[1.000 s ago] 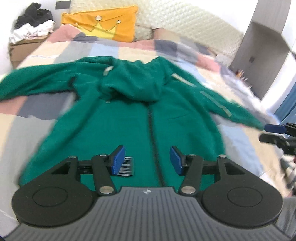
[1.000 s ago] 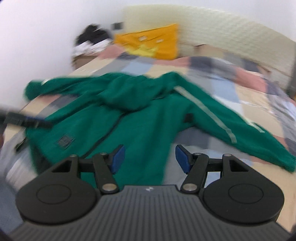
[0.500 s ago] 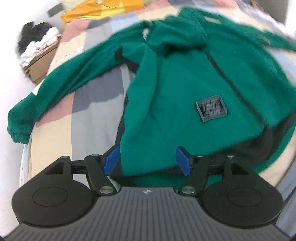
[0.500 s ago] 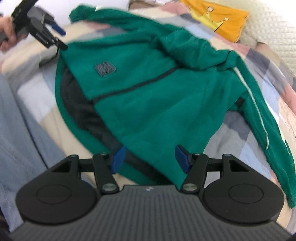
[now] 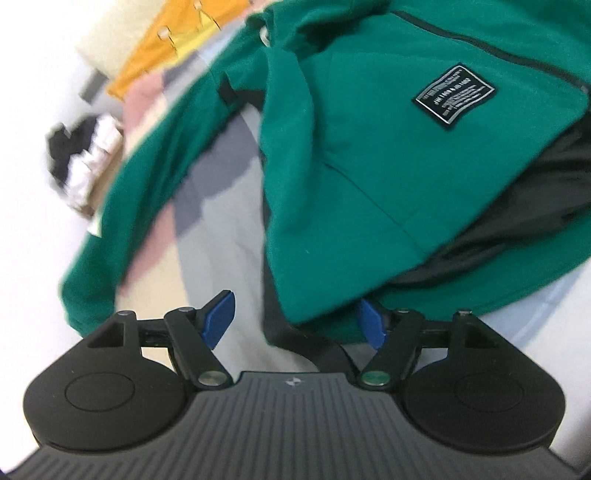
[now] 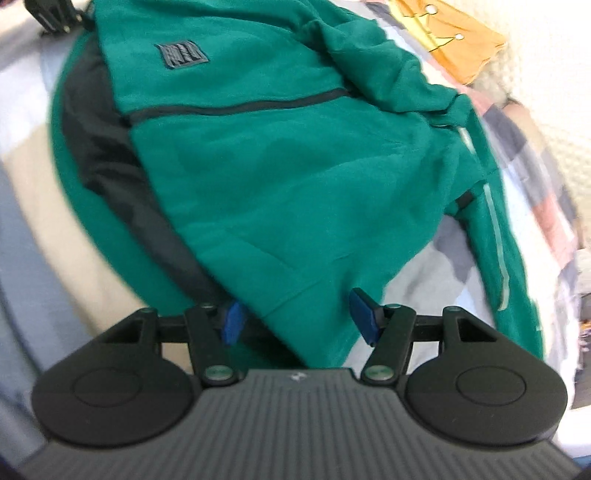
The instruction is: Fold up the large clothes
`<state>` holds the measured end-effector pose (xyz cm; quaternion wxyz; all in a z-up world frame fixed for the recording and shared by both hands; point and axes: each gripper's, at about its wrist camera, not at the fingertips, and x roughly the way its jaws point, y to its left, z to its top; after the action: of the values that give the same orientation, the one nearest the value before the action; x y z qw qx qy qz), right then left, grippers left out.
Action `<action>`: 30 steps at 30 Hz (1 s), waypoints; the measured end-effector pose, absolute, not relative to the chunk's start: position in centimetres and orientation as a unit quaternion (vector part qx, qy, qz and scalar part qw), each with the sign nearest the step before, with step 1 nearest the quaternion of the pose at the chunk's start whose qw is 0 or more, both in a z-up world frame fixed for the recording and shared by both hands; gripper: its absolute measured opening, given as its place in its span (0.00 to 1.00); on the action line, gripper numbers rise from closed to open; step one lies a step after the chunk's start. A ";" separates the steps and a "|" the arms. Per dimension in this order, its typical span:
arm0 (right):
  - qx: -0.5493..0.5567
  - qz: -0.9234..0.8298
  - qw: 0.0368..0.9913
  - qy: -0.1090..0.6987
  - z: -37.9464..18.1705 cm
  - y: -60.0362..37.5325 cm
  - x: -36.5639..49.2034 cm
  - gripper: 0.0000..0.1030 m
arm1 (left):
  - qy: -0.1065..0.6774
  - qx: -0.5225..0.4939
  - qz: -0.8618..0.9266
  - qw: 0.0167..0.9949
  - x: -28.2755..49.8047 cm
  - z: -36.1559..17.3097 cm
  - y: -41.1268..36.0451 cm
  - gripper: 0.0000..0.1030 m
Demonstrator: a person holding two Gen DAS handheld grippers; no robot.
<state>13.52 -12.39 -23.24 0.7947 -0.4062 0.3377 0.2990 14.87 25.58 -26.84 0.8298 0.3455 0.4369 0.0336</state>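
Note:
A green zip hoodie lies front up on the bed, with a black patch on its chest and black lining showing at the hem. My left gripper is open at the hem's left corner, and the fabric corner lies between its blue pads. My right gripper is open at the hem's right corner, with cloth between its pads. The hoodie's zip and striped right sleeve show in the right wrist view. The left gripper also shows at the top left of the right wrist view.
The bed has a patchwork cover. An orange pillow lies at the headboard, also in the right wrist view. A cardboard box with piled clothes stands beside the bed near the hoodie's left sleeve.
Both grippers have dropped and moved apart to the hoodie's two hem corners. The hem fabric now lies between each pair of pads. Both stay open.

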 end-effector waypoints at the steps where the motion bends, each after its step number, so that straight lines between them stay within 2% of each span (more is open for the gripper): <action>1: -0.407 0.293 0.798 0.334 -23.3 -12.4 13.7 0.54 | 0.426 0.355 0.042 0.831 14.9 -26.9 25.5 0.74; 3: -0.403 0.278 0.810 0.323 -23.2 -12.6 14.0 0.47 | 0.410 0.354 0.060 0.839 15.3 -26.7 25.8 0.73; 5: -0.397 0.271 0.820 0.310 -22.8 -12.8 14.2 0.23 | 0.395 0.347 0.076 0.847 15.9 -26.4 26.2 0.66; 6: -0.398 0.263 0.826 0.298 -22.6 -12.8 14.2 0.19 | 0.382 0.346 0.087 0.853 16.1 -26.2 26.4 0.61; 7: -0.399 0.255 0.833 0.286 -22.4 -12.9 14.2 0.18 | 0.370 0.341 0.098 0.858 16.3 -25.9 26.6 0.52; 8: -0.398 0.250 0.839 0.274 -22.1 -12.9 14.1 0.17 | 0.363 0.331 0.107 0.865 16.5 -25.6 26.8 0.39; 9: -0.394 0.250 0.843 0.266 -21.9 -12.9 14.1 0.15 | 0.359 0.309 0.111 0.874 16.7 -25.0 27.2 0.31; 10: -0.390 0.249 0.848 0.259 -21.5 -13.0 14.0 0.10 | 0.357 0.292 0.109 0.881 16.9 -24.5 27.4 0.17; 11: -0.385 0.247 0.853 0.251 -21.1 -13.1 13.8 0.08 | 0.349 0.276 0.109 0.889 16.8 -23.8 27.4 0.13; 18: -0.327 0.245 0.882 0.236 -16.4 -16.4 13.5 0.07 | 0.307 0.078 0.104 0.943 13.4 -16.0 30.3 0.10; 22: -0.307 0.255 0.886 0.236 -14.4 -18.3 13.1 0.07 | 0.295 0.011 0.093 0.951 10.4 -12.6 31.0 0.10; 26: -0.331 0.284 0.868 0.236 -13.4 -19.2 11.4 0.07 | 0.308 -0.017 0.079 0.948 7.6 -11.4 30.8 0.10; 30: -0.384 0.318 0.826 0.263 -14.8 -18.8 9.8 0.07 | 0.351 0.006 0.069 0.934 6.0 -13.4 30.3 0.10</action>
<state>9.82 -18.82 -14.80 0.8263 -0.3840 0.2625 0.3176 6.01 30.31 -13.38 0.9337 0.0061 0.3513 0.0686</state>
